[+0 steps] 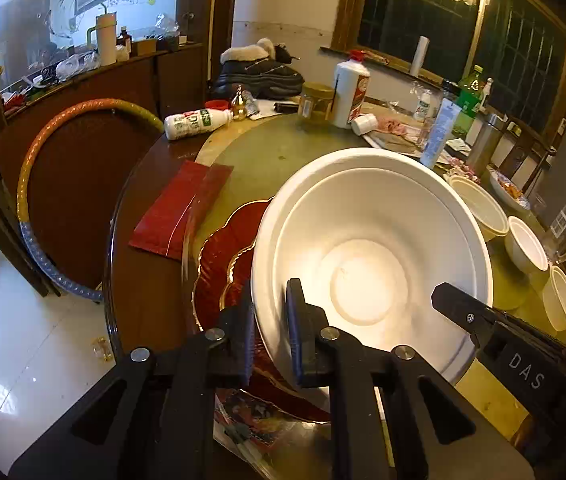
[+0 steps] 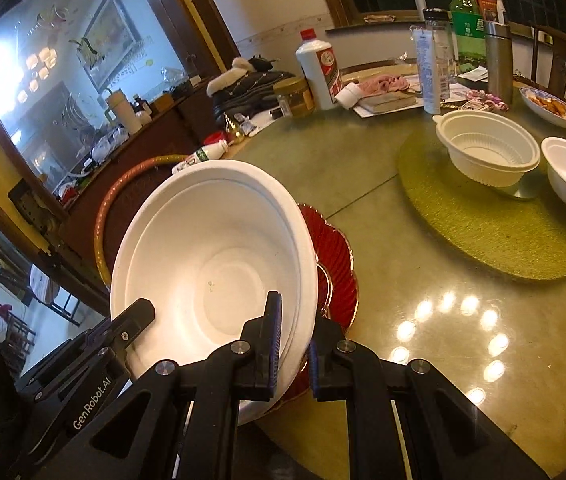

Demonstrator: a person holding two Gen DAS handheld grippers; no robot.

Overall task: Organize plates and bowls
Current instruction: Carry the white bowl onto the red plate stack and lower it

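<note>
Round, smooth white foam bowls (image 1: pixel 371 240)

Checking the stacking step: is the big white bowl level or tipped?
Tipped. The big white bowl leans over the red plate, its rim pinched by the left gripper and right gripper.

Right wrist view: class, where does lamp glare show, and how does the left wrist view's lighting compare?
Right wrist view: a ring of lamp reflections glares on the glass tabletop; left wrist view: the white bowl glows warm at its centre, and the floor tiles shine.
</note>
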